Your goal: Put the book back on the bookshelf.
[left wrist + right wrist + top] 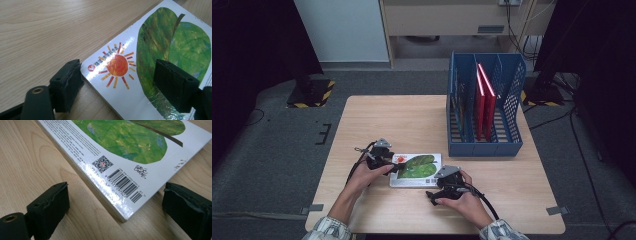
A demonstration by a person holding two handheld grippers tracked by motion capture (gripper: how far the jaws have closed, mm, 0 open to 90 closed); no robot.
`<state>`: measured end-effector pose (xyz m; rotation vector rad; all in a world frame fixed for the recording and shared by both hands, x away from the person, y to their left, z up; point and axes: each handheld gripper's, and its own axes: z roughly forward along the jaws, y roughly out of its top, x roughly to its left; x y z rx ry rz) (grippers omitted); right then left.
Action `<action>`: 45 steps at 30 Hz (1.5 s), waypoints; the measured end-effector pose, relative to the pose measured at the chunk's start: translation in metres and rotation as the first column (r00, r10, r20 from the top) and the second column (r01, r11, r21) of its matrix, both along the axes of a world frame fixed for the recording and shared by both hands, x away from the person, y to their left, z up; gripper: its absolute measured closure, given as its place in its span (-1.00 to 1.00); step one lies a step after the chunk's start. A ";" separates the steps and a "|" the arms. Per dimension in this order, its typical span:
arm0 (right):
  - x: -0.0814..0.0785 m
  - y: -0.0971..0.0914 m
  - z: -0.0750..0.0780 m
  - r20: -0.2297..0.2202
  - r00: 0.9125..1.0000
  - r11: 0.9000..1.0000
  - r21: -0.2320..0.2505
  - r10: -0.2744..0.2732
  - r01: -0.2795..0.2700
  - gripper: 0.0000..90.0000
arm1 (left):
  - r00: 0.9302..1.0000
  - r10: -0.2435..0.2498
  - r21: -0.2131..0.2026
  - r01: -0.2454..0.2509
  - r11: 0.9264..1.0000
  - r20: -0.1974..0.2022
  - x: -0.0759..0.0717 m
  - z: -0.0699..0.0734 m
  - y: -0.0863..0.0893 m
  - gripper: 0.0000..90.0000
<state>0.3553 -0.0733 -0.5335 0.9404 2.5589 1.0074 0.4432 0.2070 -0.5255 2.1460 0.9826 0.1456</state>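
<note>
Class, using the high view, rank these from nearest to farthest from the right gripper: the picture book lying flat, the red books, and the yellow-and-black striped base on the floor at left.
Measured from the right gripper:
1. Picture book, flat on the table just ahead of it.
2. Red books, upright in the blue file rack, ahead and to the right.
3. Striped base, on the floor beyond the table's far left corner.

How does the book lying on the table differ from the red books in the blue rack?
The picture book lies flat on the wooden table, back cover up, while the red books stand on edge, leaning, in the blue rack. The picture book's cover is white with a green leaf and an orange sun; the red books look plain red. The left claw and right claw are at the picture book; nothing is near the red books. All are thin.
</note>
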 end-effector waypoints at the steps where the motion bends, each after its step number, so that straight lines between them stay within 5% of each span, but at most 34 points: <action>1: 0.000 0.000 0.000 0.000 1.000 1.000 -0.003 -0.002 0.002 -0.85 | 1.000 0.002 -0.001 -0.002 1.000 0.001 0.000 0.000 0.000 -0.48; 21: 0.001 0.007 0.000 -0.003 1.000 1.000 -0.012 -0.027 0.027 -0.90 | 1.000 0.010 0.010 -0.010 1.000 0.004 0.000 0.006 0.001 -0.42; 29: -0.002 0.005 0.002 -0.005 1.000 1.000 -0.012 -0.014 0.014 -0.74 | 1.000 0.030 0.043 -0.030 0.999 -0.006 -0.002 0.004 0.007 -0.46; 45: 0.000 0.013 0.001 -0.007 1.000 1.000 -0.013 -0.012 0.012 -0.85 | 0.998 0.058 0.001 -0.058 0.998 -0.023 0.002 0.004 0.006 -0.39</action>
